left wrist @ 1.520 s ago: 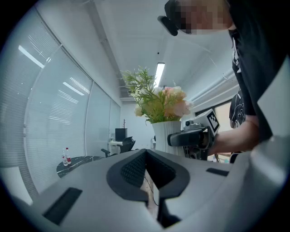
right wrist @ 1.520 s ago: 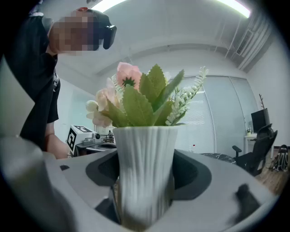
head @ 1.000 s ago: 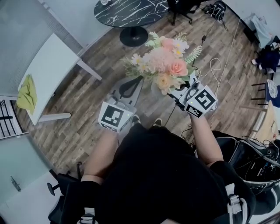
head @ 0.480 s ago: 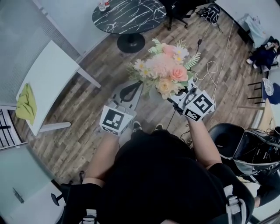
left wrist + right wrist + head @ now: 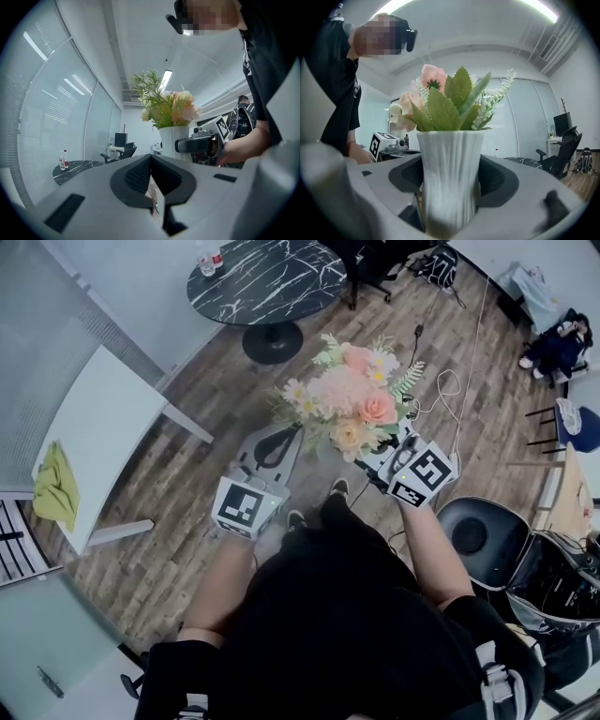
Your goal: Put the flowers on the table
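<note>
A bouquet of pink, peach and white flowers [image 5: 352,399] stands in a white ribbed vase [image 5: 450,173]. My right gripper [image 5: 373,450] is shut on the vase, one dark pad on each side of it in the right gripper view. The vase hangs in the air above the wooden floor. My left gripper [image 5: 279,435] is held just left of the vase, jaws shut with nothing between them. In the left gripper view the vase [image 5: 174,139] and the right gripper [image 5: 199,143] show beyond the shut jaws. A round black marble table [image 5: 267,277] lies ahead.
A white table [image 5: 98,418] with a yellow-green cloth [image 5: 56,486] on it stands at the left. Two bottles [image 5: 209,257] stand on the black table. A black chair [image 5: 473,535] is at the right. Cables [image 5: 450,381] and bags lie on the floor.
The view has shifted as the person walks toward the black table. The vase stays in the right gripper; both grippers keep their spacing.
</note>
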